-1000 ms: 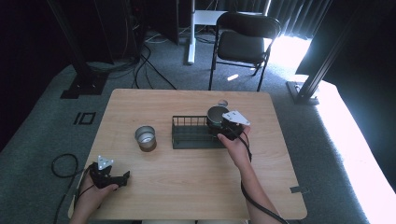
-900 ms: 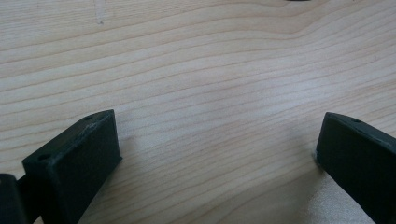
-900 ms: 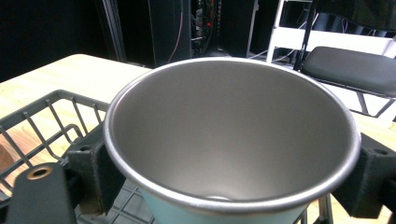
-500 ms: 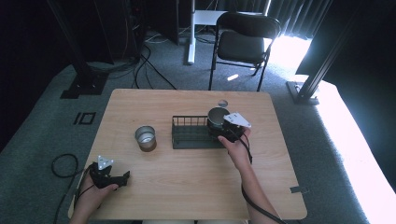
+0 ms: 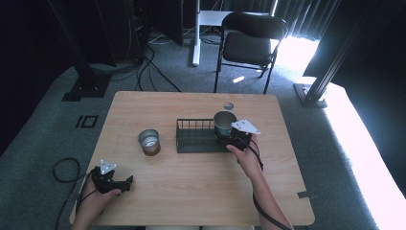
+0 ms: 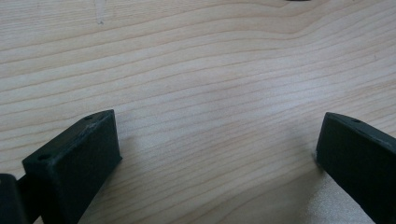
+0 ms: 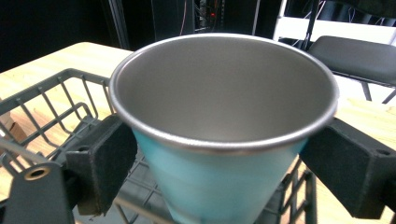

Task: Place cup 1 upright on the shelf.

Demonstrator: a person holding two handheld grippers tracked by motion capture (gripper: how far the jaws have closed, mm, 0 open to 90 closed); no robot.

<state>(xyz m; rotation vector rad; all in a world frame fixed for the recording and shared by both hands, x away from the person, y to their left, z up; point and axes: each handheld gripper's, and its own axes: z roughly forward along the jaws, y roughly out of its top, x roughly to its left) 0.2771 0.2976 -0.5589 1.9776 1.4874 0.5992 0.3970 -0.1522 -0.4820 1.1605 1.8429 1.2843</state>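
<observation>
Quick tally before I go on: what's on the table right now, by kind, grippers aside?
Metal cups: 2, a light-blue steel cup between the right gripper's jaws over the rack, and a plain steel cup standing alone.
Black wire racks: 1.
Total: 3.

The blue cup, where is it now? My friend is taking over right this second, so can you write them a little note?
Right hand-held gripper: jaws on both sides of the blue cup, which is upright over the right end of the black wire rack. Whether it rests on the rack floor cannot be told.
Left hand-held gripper: open, holding nothing, low over the wooden table near its front left corner.
A second metal cup stands on the table left of the rack.
Done: blue cup brought to the rack.
Left, probably: let go of it, then maybe rack the other cup.
</observation>
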